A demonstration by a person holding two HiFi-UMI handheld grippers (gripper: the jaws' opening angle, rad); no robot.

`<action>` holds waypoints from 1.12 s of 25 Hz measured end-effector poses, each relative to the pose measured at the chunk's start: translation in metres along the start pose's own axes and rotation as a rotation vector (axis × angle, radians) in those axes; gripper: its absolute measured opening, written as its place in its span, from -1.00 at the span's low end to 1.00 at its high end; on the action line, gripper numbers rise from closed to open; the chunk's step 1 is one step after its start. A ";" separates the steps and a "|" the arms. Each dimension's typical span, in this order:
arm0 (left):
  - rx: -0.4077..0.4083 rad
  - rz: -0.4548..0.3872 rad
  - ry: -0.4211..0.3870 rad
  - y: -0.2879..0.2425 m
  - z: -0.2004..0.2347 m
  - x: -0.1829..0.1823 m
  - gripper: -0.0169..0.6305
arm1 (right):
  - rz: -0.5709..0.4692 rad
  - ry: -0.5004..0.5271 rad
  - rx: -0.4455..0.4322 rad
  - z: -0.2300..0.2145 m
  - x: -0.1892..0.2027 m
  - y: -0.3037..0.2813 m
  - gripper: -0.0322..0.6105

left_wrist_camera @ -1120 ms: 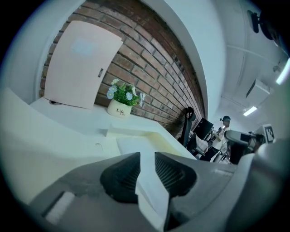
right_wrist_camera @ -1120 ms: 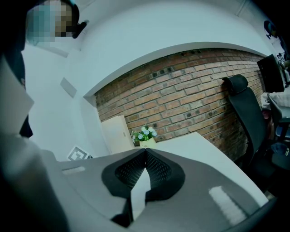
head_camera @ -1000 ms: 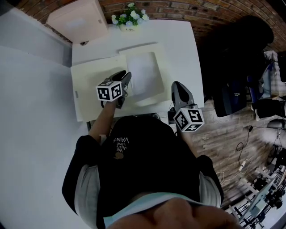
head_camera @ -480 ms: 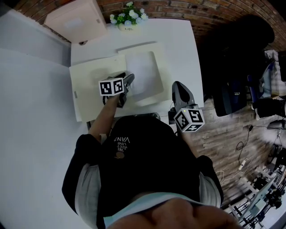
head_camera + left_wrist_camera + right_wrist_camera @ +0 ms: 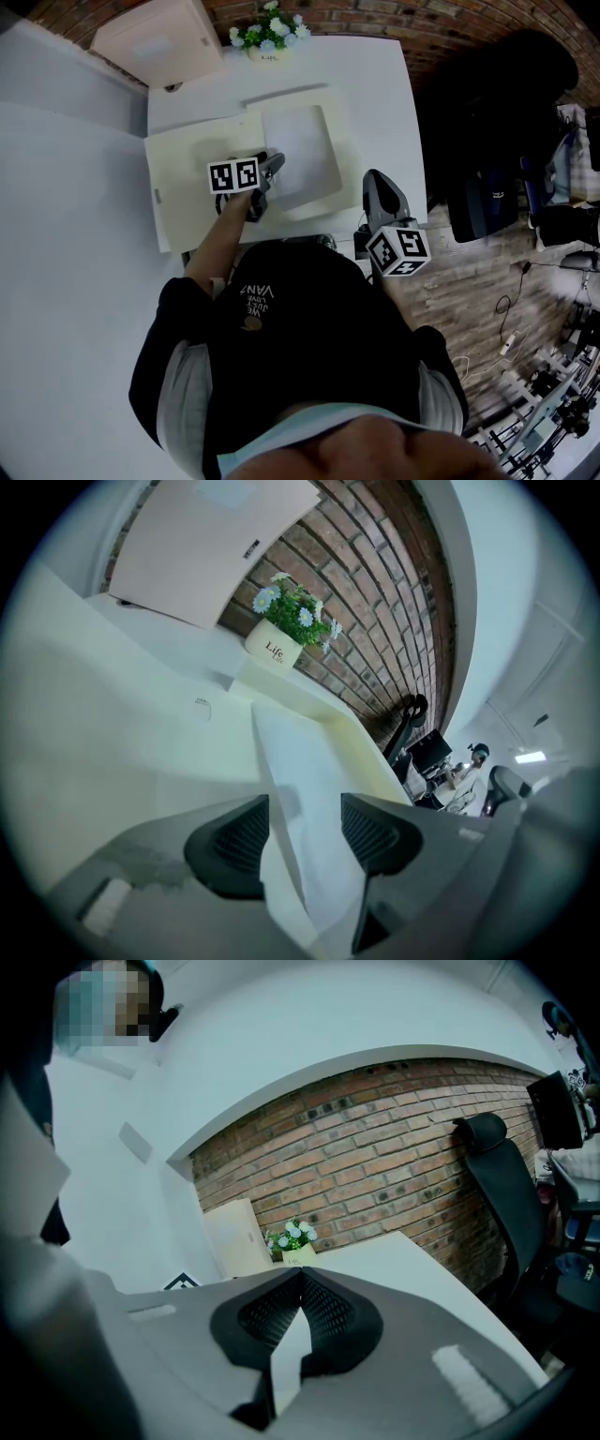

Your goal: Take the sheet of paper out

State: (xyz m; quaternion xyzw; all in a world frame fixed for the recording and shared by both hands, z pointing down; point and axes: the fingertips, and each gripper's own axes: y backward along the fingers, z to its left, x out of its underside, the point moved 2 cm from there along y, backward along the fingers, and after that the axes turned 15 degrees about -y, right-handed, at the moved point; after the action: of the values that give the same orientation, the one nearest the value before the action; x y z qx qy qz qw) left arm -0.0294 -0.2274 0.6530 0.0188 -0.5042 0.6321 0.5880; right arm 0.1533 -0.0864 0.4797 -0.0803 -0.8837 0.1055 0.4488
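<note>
Head view: one sheet (image 5: 306, 142), one plant (image 5: 265, 34), left gripper (image 5: 271, 168), right gripper (image 5: 374, 180).

The left gripper (image 5: 269, 169) has sunk a little toward the table and rolled, so its marker cube (image 5: 232, 174) now faces upward more squarely. Its jaws have just been opening and stand wide apart, the sheet of paper (image 5: 298, 780) rising between them.
</note>
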 end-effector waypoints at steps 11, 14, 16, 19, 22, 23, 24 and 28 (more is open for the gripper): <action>0.072 -0.007 0.176 -0.004 0.000 0.002 -0.23 | -0.003 -0.004 -0.002 -0.002 -0.001 0.002 -0.89; 0.108 -0.014 0.228 -0.006 -0.003 0.002 -0.23 | -0.003 -0.005 -0.002 -0.003 0.000 0.002 -0.89; 0.127 -0.014 0.245 -0.009 -0.005 0.003 -0.24 | -0.004 -0.006 -0.001 -0.004 0.000 0.003 -0.90; 0.134 0.008 0.258 -0.010 -0.005 0.007 -0.35 | -0.004 -0.008 0.000 -0.005 0.000 0.004 -0.89; 0.105 0.031 0.240 -0.011 -0.001 0.011 -0.70 | -0.005 -0.010 0.003 -0.006 0.000 0.005 -0.90; 0.097 0.035 0.231 -0.011 0.001 0.012 -0.79 | -0.005 -0.011 0.004 -0.007 0.000 0.005 -0.89; 0.090 0.038 0.224 -0.011 0.002 0.012 -0.87 | -0.005 -0.012 0.005 -0.007 0.000 0.005 -0.90; 0.081 0.041 0.204 -0.010 0.002 0.012 -0.94 | -0.003 -0.012 0.003 -0.006 0.001 0.006 -0.90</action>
State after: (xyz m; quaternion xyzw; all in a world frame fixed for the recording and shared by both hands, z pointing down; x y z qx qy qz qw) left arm -0.0269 -0.2218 0.6678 -0.0324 -0.4162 0.6623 0.6221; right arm 0.1579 -0.0797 0.4826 -0.0779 -0.8864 0.1068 0.4437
